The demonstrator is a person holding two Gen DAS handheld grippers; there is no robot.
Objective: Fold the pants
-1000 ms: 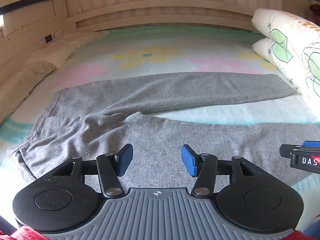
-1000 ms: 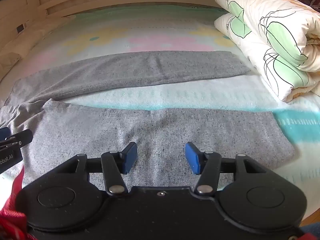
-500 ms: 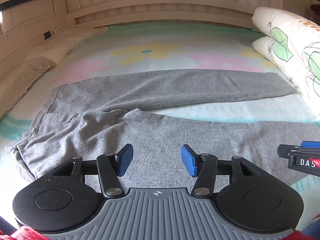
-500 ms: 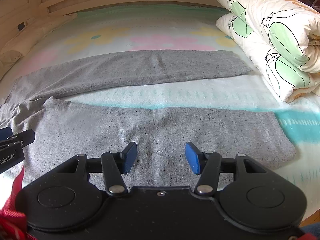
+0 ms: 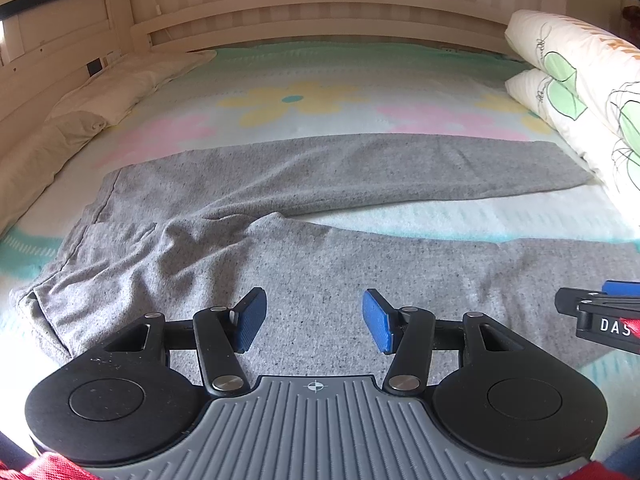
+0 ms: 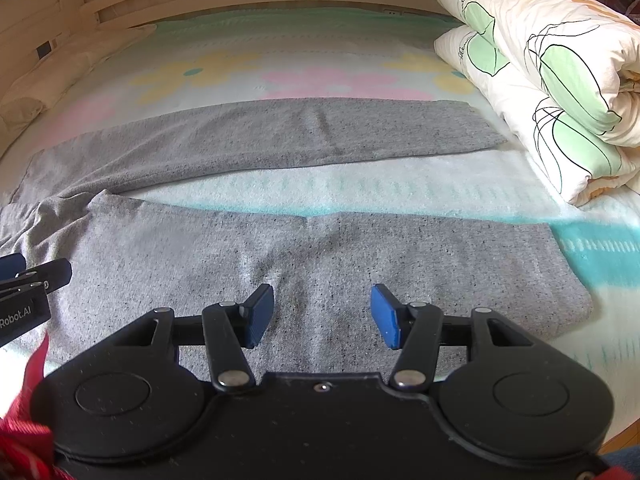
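Note:
Grey pants (image 5: 320,252) lie spread on the bed with the waistband at the left and both legs running right. The far leg (image 6: 280,136) lies flat and apart from the near leg (image 6: 320,248). The crotch area (image 5: 192,236) is wrinkled. My left gripper (image 5: 314,316) is open and empty above the near leg close to the crotch. My right gripper (image 6: 322,314) is open and empty above the near leg toward its cuff (image 6: 568,276). Each gripper shows at the edge of the other's view.
The bed sheet (image 5: 304,96) has a pastel flower print. A folded floral quilt (image 6: 540,72) lies at the right next to the far leg's cuff. Cream pillows (image 5: 100,96) line the left side. A wooden headboard (image 5: 320,12) stands at the back.
Both grippers have eased back and slightly up over the near leg, so more of the pants shows. Both stay open. The pants have not moved.

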